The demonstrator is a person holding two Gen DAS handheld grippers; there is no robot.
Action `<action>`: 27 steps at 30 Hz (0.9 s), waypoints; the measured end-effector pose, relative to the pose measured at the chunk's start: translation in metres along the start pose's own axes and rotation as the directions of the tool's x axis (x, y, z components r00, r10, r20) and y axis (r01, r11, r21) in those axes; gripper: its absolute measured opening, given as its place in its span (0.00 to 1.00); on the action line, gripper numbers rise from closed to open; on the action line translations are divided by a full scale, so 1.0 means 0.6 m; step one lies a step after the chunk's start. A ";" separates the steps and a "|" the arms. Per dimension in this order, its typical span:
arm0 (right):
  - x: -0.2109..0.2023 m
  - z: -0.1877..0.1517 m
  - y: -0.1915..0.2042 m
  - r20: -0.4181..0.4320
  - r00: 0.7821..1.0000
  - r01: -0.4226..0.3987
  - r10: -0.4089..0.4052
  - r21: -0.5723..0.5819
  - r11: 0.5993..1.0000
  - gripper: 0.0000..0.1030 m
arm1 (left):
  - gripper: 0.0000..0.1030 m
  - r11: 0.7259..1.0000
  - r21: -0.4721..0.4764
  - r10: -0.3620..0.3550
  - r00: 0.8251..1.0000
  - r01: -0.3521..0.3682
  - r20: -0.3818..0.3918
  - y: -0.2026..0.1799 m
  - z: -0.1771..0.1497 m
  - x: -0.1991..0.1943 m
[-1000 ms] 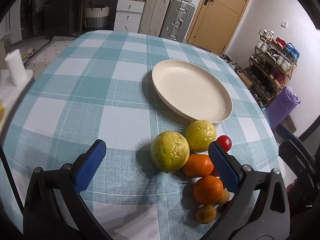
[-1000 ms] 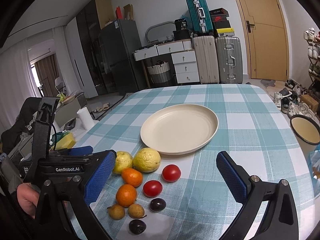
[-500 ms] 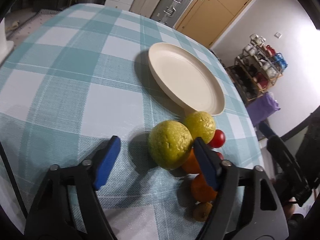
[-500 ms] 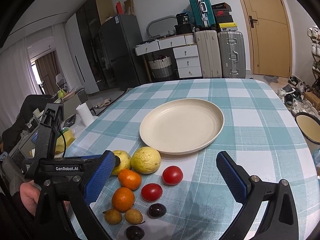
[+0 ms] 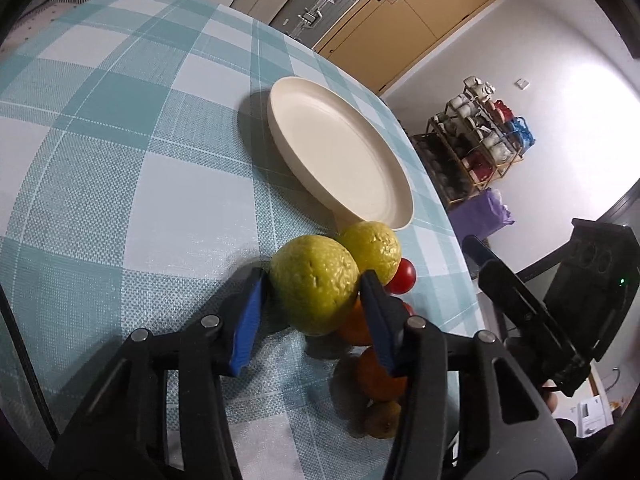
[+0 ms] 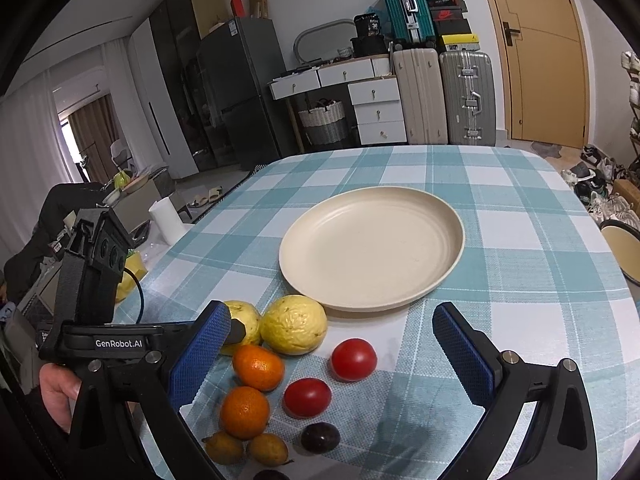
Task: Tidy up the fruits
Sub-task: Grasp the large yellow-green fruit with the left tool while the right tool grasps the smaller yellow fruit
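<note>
Left gripper (image 5: pixel 312 304), lower centre: jaws closing around yellow-green guava (image 5: pixel 314 284). Right gripper (image 6: pixel 332 356), lower frame: jaws spread, holding nothing.

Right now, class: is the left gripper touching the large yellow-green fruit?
Touching: in the left wrist view, the closing left gripper has both blue pads meeting the sides of the yellow-green fruit.

Both views are bent by strong fisheye distortion, and black vignetting is seen at the corners. In the left wrist view the wall (image 5: pixel 580 92) at right is washed out by glare, and dark shadows are cast toward the left beside the plate (image 5: pixel 340 152) and fruit. The right wrist view is evenly lit and sharp, with daylight admitted through the curtained window (image 6: pixel 36 128).
</note>
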State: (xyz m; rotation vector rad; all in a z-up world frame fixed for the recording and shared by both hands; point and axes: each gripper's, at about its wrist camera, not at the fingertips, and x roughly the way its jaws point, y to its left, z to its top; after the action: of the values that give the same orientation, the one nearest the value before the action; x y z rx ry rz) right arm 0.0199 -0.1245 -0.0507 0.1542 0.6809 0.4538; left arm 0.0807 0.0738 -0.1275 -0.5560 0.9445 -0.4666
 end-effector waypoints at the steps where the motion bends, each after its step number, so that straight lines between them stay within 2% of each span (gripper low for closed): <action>1: 0.003 0.002 0.002 -0.002 1.000 -0.002 0.002 -0.005 1.000 1.00 | 0.44 1.000 -0.001 -0.001 1.000 0.001 0.001 0.002 0.001 0.000; 6: 0.018 0.008 0.010 -0.022 1.000 -0.013 0.012 -0.022 1.000 1.00 | 0.44 1.000 -0.005 -0.012 1.000 0.012 -0.007 0.008 0.000 -0.005; 14: 0.064 0.009 0.021 -0.110 0.992 -0.055 0.055 -0.002 0.998 1.00 | 0.44 1.000 -0.003 -0.020 1.000 0.020 -0.020 0.022 0.003 -0.014; 27: 0.104 0.007 0.032 -0.187 0.982 -0.041 0.039 -0.010 0.999 1.00 | 0.44 0.999 -0.001 -0.039 0.999 0.039 -0.018 0.031 -0.004 -0.030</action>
State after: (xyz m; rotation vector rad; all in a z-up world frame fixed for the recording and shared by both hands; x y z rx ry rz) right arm 0.0581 -0.0791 -0.0778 0.1133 0.8602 0.5159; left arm 0.0721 0.0983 -0.1294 -0.5722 0.9525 -0.5067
